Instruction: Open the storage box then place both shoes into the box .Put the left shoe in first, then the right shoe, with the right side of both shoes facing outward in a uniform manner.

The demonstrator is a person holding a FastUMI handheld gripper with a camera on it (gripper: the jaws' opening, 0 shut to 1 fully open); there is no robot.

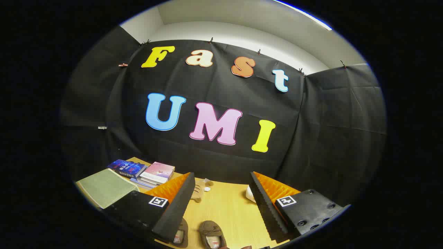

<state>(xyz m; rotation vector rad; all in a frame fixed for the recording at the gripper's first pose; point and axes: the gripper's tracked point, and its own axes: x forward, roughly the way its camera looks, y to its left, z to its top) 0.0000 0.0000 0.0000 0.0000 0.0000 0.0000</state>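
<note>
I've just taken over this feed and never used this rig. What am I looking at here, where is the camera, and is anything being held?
The camera rides on a hand-held gripper and looks forward along its two fingers, which stand wide apart and hold nothing. Below and between them, on a wooden table, lie two brown shoes, one partly behind a finger. Further ahead sits a small tan toy. Beyond one finger lie a stack of books and a green pad. A white object peeks out beside the other finger.
</note>
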